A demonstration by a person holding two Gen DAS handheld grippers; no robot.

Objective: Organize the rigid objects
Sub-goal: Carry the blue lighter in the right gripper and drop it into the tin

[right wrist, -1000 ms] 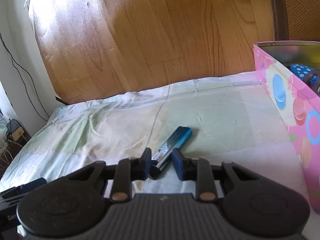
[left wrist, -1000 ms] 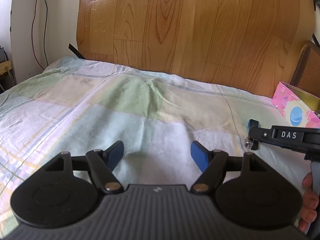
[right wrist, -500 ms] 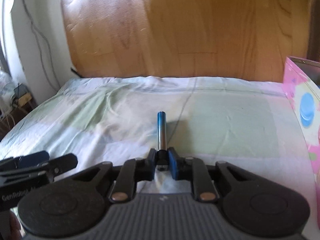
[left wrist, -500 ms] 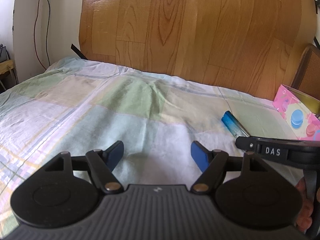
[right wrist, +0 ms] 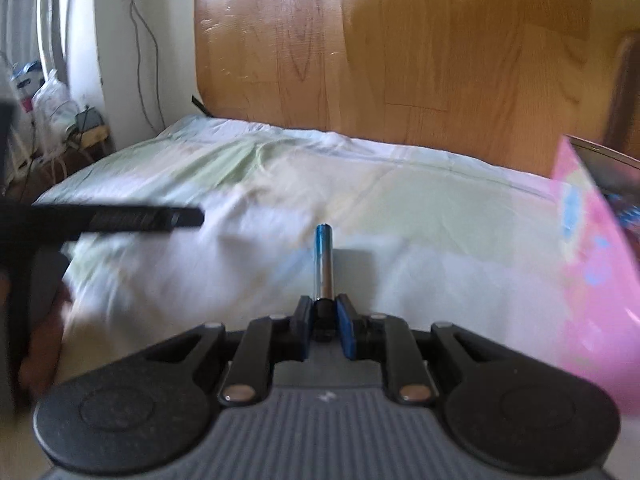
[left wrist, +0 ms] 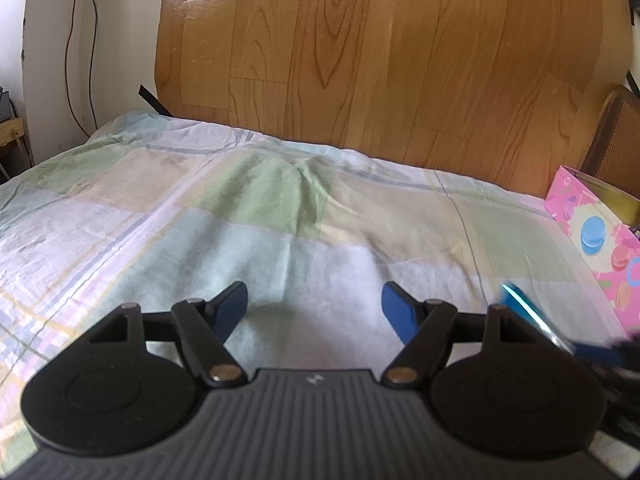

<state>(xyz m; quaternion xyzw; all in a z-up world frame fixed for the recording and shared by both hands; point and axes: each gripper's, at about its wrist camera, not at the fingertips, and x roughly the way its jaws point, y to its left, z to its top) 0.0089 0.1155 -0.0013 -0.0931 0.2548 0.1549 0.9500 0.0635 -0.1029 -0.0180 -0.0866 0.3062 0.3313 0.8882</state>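
Note:
My right gripper (right wrist: 323, 325) is shut on a slim blue and silver bar (right wrist: 323, 264), gripped at its near end and held above the bed, pointing forward. The bar also shows in the left wrist view (left wrist: 528, 316), blurred, at the right edge with the right gripper behind it. My left gripper (left wrist: 314, 310) is open and empty, low over the patchwork sheet (left wrist: 240, 232). A pink patterned box (right wrist: 592, 264) stands to the right of the bar; it also shows in the left wrist view (left wrist: 600, 236).
A wooden headboard (left wrist: 380, 60) rises behind the bed. A woven chair back (left wrist: 616, 140) stands behind the pink box. Cables hang on the white wall at left (left wrist: 76, 40). My left gripper's body (right wrist: 120, 218) shows blurred at the left.
My right gripper closed on the bar, lifted it off the sheet and swung it to point forward, moving toward the pink box. The left gripper stayed open and nearly still.

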